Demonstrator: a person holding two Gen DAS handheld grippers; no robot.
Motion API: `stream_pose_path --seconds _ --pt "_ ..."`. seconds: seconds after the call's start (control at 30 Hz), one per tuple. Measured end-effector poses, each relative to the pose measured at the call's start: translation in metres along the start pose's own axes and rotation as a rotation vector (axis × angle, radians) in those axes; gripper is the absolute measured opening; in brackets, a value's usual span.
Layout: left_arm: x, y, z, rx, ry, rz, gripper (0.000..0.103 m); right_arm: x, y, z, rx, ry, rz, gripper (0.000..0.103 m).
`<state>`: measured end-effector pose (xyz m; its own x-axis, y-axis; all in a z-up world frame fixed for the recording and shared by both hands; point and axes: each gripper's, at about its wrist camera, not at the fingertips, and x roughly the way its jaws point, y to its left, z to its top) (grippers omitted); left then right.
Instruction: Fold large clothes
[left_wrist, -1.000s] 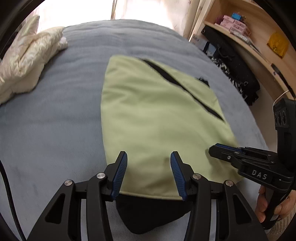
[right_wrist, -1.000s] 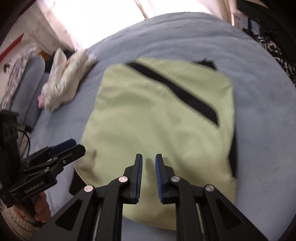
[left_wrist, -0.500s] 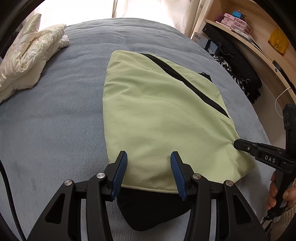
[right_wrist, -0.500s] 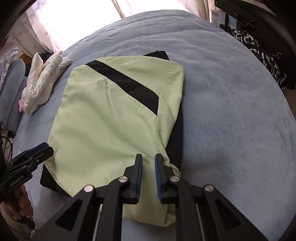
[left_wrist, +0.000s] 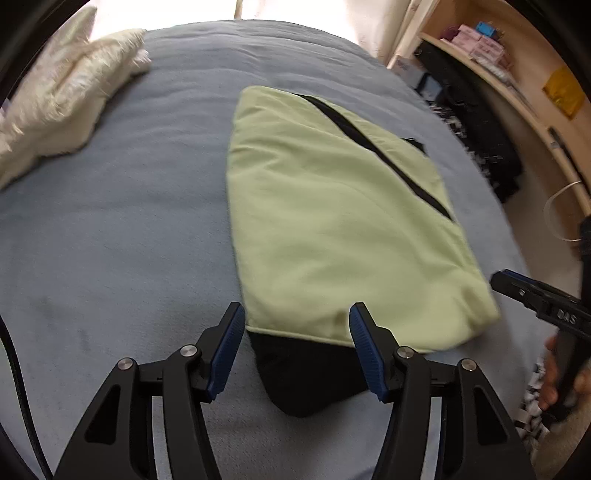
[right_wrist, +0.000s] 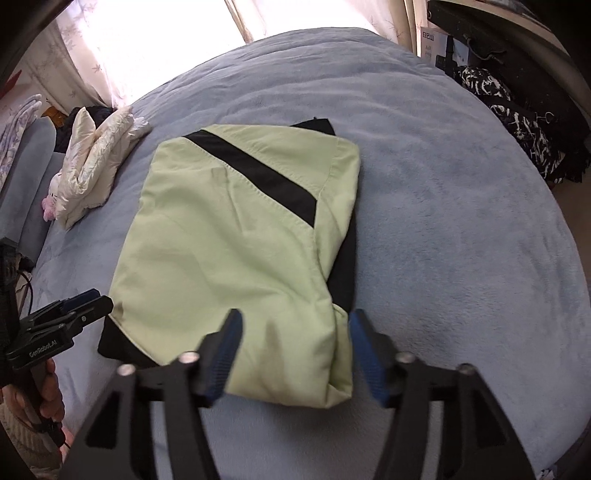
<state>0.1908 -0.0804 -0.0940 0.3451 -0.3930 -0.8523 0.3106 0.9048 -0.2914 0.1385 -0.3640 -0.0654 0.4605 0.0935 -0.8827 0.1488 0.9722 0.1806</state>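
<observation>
While both claws open, folded jacket (left_wrist: 332, 229)

Plenty of open bed (left_wrist: 122, 229) here. In the left wrist view the whole left half of the blanket is bare, only the white quilt (left_wrist: 62, 96) bunched at the upper left corner gets in the way. The folded jacket (left_wrist: 332, 221) takes the middle. Right edge is tight: shelf (left_wrist: 517, 85) and dark clothes (left_wrist: 484, 147) crowd the upper right, and the right tongs (left_wrist: 517, 291) sit just off the jacket's lower right corner. In the right wrist view, the bed to the right of the jacket is wide open, left tongs (right_wrist: 74, 310) parked at lower left.
</observation>
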Motion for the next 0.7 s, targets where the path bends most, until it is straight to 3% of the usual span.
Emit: stream_pose_path --seconds 0.03,0.1,0.27,0.57,0.7 --pt "0.0 0.004 0.0 -0.009 0.011 -0.026 0.062 -0.002 -0.003 0.001 0.011 0.001 0.011 0.069" --pt "0.002 0.011 -0.001 -0.025 0.03 -0.078 0.081 -0.005 -0.013 0.003 0.042 0.009 0.045 0.069" --pt "0.016 0.023 -0.003 -0.067 0.062 -0.183 0.082 0.006 -0.038 0.006 0.108 0.048 0.135 0.069" --pt "0.057 0.028 -0.002 -0.108 0.094 -0.271 0.082 0.061 -0.068 0.011 0.202 0.132 0.307 0.069" --pt "0.068 0.027 0.001 -0.105 0.076 -0.3 0.083 0.078 -0.072 0.016 0.226 0.124 0.438 0.07"
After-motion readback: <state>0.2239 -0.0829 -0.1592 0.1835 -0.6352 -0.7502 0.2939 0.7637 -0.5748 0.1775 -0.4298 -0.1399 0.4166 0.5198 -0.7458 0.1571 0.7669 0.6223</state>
